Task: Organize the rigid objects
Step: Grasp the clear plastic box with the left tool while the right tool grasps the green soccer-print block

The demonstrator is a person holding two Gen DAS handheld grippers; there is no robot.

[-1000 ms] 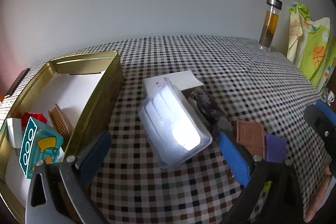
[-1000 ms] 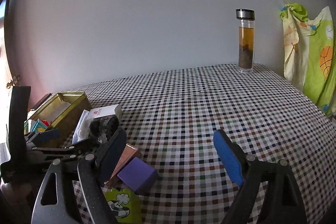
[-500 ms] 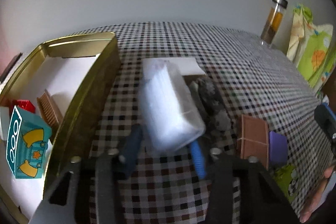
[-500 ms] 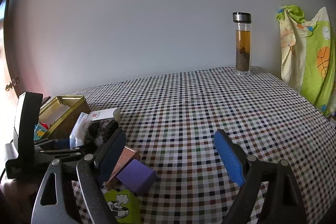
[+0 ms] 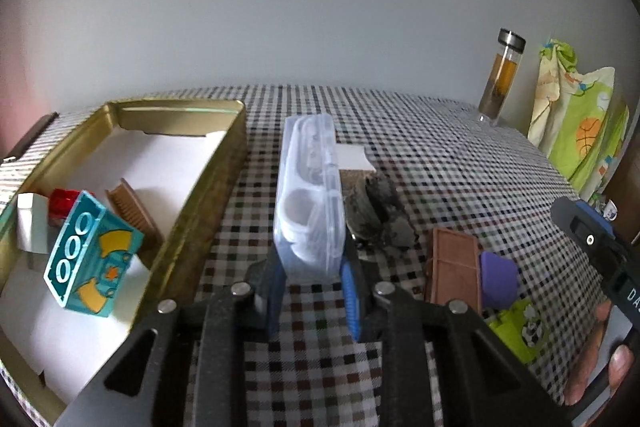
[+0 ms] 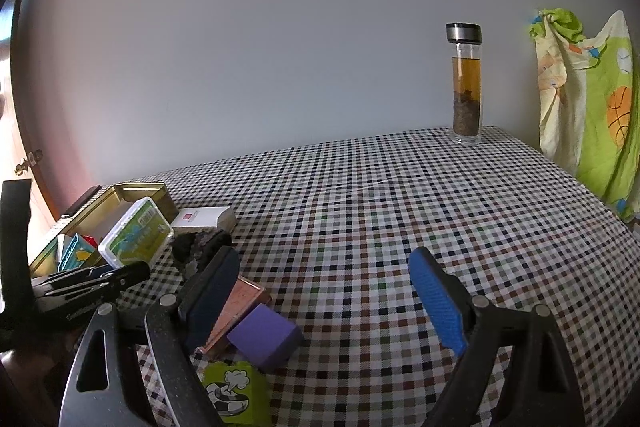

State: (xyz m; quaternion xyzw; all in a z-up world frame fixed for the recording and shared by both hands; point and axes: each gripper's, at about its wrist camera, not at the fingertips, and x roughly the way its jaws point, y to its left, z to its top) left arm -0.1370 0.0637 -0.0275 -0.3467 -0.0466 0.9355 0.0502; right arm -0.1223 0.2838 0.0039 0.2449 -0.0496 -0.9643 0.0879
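**Carrying the clear case toward the tin**

Gripping the clear case (image 5: 310, 195) by its near end, the left gripper (image 5: 312, 293) has both pads pressed on it, and the case stands on edge, sticking out away from the camera, just right of the tin (image 5: 208, 187). From the right wrist view its green label faces up and it looks lifted clear of the cloth (image 6: 400, 211). The right gripper (image 6: 324, 303) hangs spread wide with nothing between its pads.

The hold is at one end only, so the long case could pivot or slip out if swung fast; smooth plastic gives the pads little bite. Its far end could also clip the tin's near wall if it goes across too low.

Inside the tin, against its left end, lie a teal block (image 5: 90, 255), a red block (image 5: 64, 201), a white piece (image 5: 32, 227) and a brown comb (image 5: 132, 207); the rest of its white floor is free, so the case should fit beyond them.

Right of the tin, a dark rock (image 5: 378, 211) sits closest to the case, then a brown slab (image 5: 454, 267), a purple block (image 5: 498, 275) and a green block (image 5: 516, 327). A white box (image 5: 352, 157) lies behind the case. Far off to the right stand a bottle (image 5: 500, 79) and a hanging cloth bag (image 5: 576, 127), well clear of the path.
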